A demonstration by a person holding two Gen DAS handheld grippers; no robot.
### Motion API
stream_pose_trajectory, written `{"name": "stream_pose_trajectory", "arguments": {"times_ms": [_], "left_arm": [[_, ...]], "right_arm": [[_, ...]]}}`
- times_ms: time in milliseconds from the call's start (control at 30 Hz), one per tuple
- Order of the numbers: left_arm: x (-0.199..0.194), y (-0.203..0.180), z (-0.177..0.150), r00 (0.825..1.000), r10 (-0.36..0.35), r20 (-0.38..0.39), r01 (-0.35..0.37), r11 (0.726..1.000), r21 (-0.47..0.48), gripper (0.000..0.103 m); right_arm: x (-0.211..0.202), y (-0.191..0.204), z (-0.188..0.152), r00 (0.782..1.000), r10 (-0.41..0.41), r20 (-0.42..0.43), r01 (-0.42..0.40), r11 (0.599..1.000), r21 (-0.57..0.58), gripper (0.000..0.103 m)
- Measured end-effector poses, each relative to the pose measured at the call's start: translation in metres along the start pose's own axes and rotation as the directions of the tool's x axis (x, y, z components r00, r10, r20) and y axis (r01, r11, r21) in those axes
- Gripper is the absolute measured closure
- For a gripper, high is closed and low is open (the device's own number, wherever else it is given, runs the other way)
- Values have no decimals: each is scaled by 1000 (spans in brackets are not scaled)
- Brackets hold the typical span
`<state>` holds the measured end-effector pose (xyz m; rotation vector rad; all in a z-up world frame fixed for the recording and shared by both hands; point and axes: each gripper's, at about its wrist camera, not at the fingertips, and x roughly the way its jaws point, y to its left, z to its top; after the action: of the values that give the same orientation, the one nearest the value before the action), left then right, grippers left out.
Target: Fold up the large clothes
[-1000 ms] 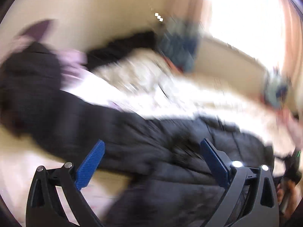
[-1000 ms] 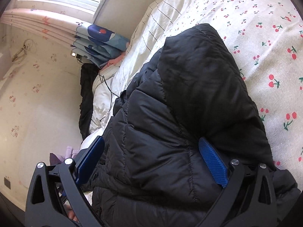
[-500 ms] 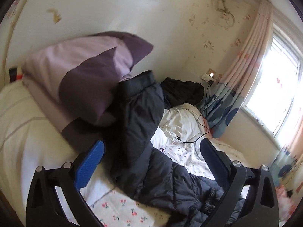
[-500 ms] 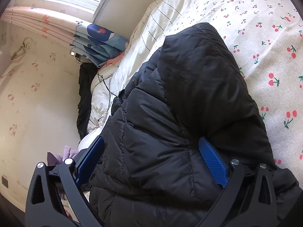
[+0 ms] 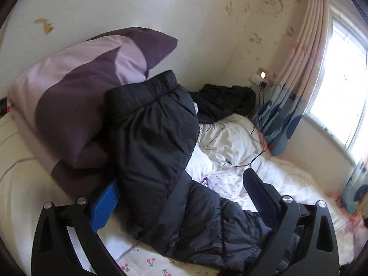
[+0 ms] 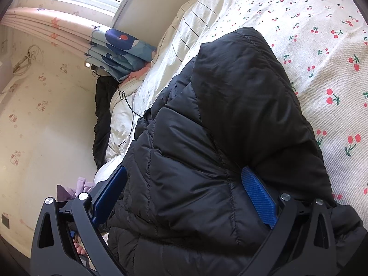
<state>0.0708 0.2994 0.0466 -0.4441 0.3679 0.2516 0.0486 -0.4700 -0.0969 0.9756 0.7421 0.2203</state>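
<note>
Black jacket point(image 5: 161, 151) sprawled across cherry-print bed point(image 6: 322, 23), cuffed sleeve propped against purple pillow point(image 5: 76, 96). Left tool point(image 5: 181, 197) spread wide, straddling that sleeve, gripping nothing. Right tool point(image 6: 184, 195) likewise spread, pads flanking quilted jacket body, not clamped.

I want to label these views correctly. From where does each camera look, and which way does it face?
Left wrist: on the left gripper, facing the bed head: purple pillow, black jacket sleeve; only its own fingers show.
Right wrist: on the right gripper, close over the jacket on the cherry-print sheet; its fingers and, below, maybe fingertips.
Shared: jacket, curtain, charging cable.
</note>
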Motion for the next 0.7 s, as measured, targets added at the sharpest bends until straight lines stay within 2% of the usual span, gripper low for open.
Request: {"name": "stream_pose_trajectory", "arguments": {"times_ms": [33, 133, 167, 200, 267, 300, 333, 400, 533, 600, 700], "left_arm": [[7, 0, 2, 999, 48, -24, -48, 999, -2, 6], [19, 15, 6, 992, 107, -66, -113, 989, -97, 7], [21, 19, 6, 992, 106, -64, -113, 986, -120, 8], [22, 21, 6, 992, 116, -57, -123, 984, -128, 17], [26, 24, 8, 992, 104, -67, -112, 986, -121, 57], [31, 26, 8, 993, 75, -89, -87, 987, -134, 88], [33, 31, 8, 995, 45, -92, -59, 985, -162, 91], [33, 30, 9, 996, 41, -80, -54, 985, -163, 96], [17, 16, 14, 999, -11, -41, 5, 990, -141, 98], [5, 3, 19, 998, -52, -21, 49, 991, -124, 98], [-6, -19, 31, 994, -107, -4, 106, 989, -101, 98]], "right_arm": [[0, 0, 0, 1000, 1, 0, -1, 1000, 1, 7], [0, 1, 0, 1000, -2, 0, 2, 1000, -1, 7], [0, 0, 0, 1000, -1, 0, 1, 1000, -1, 7], [0, 0, 0, 1000, -1, 0, 1, 1000, -1, 7], [0, 0, 0, 1000, 0, 1, 0, 1000, 0, 7], [0, 0, 0, 1000, 0, 1, 0, 1000, 0, 7], [0, 0, 0, 1000, -1, 0, 1, 1000, -1, 7], [0, 0, 1, 1000, -1, 0, 1, 1000, 0, 7], [-3, 3, 0, 1000, -9, 14, 9, 1000, -5, 7], [-8, 13, -2, 997, -49, 52, 51, 998, -47, 7], [-12, 39, -7, 992, -82, 92, 97, 980, -176, 7]]}}
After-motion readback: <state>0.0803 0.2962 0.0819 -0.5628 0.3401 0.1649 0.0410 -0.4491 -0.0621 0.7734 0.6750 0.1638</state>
